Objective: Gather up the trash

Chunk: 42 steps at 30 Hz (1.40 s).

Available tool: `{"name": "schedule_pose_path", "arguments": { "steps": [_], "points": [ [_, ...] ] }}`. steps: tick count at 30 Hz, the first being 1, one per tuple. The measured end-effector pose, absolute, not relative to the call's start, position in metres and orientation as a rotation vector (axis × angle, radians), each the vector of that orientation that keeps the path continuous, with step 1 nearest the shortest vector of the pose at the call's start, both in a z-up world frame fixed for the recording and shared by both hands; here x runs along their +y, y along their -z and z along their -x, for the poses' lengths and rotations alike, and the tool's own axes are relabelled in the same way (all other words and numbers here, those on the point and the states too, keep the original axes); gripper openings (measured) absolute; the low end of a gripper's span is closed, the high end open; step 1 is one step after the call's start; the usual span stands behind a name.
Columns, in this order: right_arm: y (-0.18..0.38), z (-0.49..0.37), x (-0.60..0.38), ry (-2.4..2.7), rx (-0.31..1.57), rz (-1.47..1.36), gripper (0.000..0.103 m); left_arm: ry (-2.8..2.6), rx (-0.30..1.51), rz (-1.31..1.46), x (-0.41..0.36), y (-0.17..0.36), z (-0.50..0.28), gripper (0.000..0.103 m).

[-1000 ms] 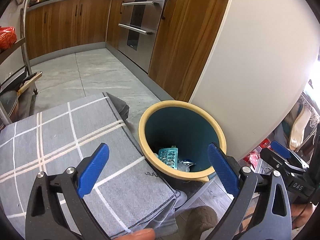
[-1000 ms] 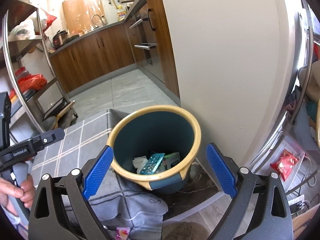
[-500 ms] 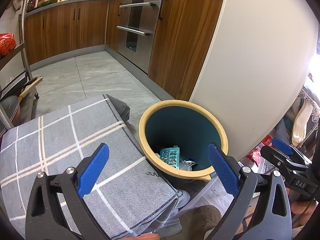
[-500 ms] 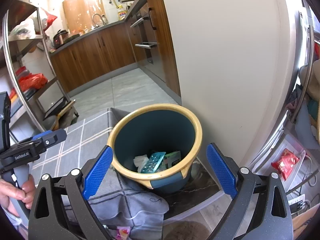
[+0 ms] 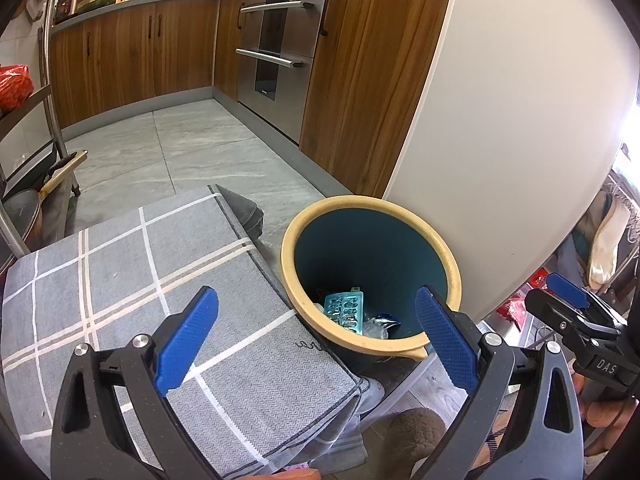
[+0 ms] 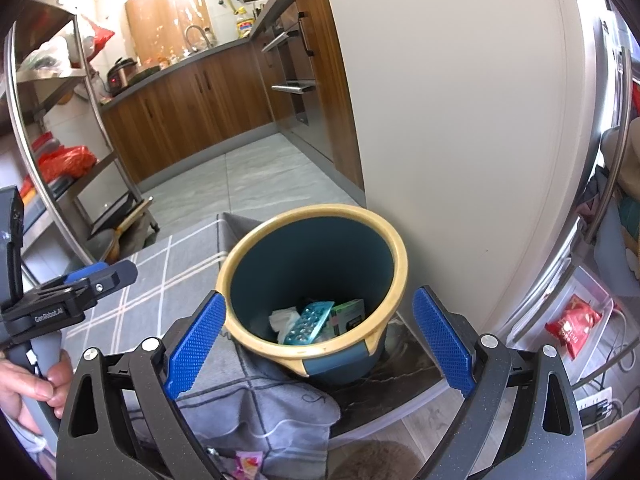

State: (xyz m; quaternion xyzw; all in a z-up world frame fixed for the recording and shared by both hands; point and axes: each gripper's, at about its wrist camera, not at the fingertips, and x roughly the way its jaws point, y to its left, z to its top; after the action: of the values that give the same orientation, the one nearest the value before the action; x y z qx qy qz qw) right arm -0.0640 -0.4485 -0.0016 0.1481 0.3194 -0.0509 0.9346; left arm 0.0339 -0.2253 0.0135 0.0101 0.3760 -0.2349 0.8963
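A teal trash bin with a yellow rim (image 5: 436,248) (image 6: 394,248) stands beside a table covered by a grey checked cloth (image 5: 120,280) (image 6: 168,272). Inside the bin lie a teal blister pack (image 5: 344,312) (image 6: 310,322), a white crumpled tissue (image 6: 284,318) and a green box (image 6: 348,314). My left gripper (image 5: 316,332) is open and empty above the cloth's edge and the bin. My right gripper (image 6: 318,338) is open and empty in front of the bin. A small pink wrapper (image 6: 248,462) lies on the cloth near me.
A white cabinet side (image 5: 500,120) stands right behind the bin. Wooden kitchen cabinets and an oven (image 5: 276,60) line the back. A metal shelf rack (image 6: 60,140) stands at the left. A red packet (image 6: 574,326) lies in a clear box at the right.
Both grippers stay open. The left wrist view has tilted slightly, showing more of the cabinets. The bin's contents have not moved.
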Motion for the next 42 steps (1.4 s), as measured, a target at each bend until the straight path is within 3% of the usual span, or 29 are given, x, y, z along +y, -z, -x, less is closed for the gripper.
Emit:
{"name": "schedule_pose_path", "arguments": {
  "steps": [42],
  "points": [
    [0.0012, 0.0629, -0.4500, 0.104, 0.653, -0.304, 0.094, 0.488, 0.798, -0.029, -0.2275, -0.0081, -0.0374, 0.097]
  ]
}}
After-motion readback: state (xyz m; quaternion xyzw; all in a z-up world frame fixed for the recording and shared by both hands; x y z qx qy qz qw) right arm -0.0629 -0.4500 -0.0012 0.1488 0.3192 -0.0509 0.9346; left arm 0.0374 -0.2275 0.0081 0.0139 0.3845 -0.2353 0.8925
